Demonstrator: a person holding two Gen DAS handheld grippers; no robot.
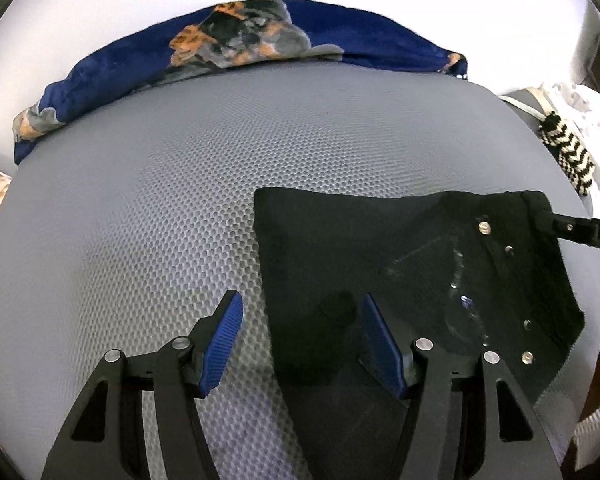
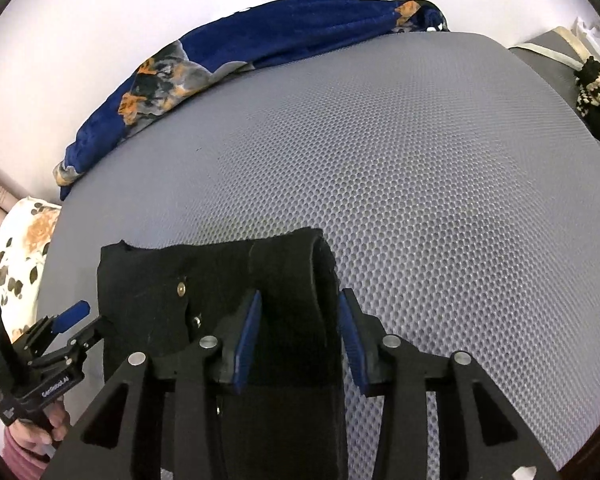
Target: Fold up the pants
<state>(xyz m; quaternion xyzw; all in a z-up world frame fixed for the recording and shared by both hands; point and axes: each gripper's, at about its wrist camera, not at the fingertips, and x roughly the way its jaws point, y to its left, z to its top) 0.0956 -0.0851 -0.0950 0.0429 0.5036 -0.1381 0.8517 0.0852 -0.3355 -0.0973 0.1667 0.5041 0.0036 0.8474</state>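
Pants point(image 1: 380, 264) lie folded into a compact black slab on the grey mat point(image 1: 180, 168), near its front edge; left gripper point(image 1: 296, 340) hangs open over the pants' left edge, gripping nothing; right gripper point(image 2: 300, 320) has jaws apart w/ the waistband end between, pads prob. clear of the cloth, so likely just let go.

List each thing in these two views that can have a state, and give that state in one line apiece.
black pants: folded into a compact bundle, lying on the grey mesh mattress.
left gripper: open, one blue pad over the pants' edge, gripping nothing.
right gripper: open around the pants' folded edge, pads not pressing.
blue blanket: bunched along the mattress's far edge.
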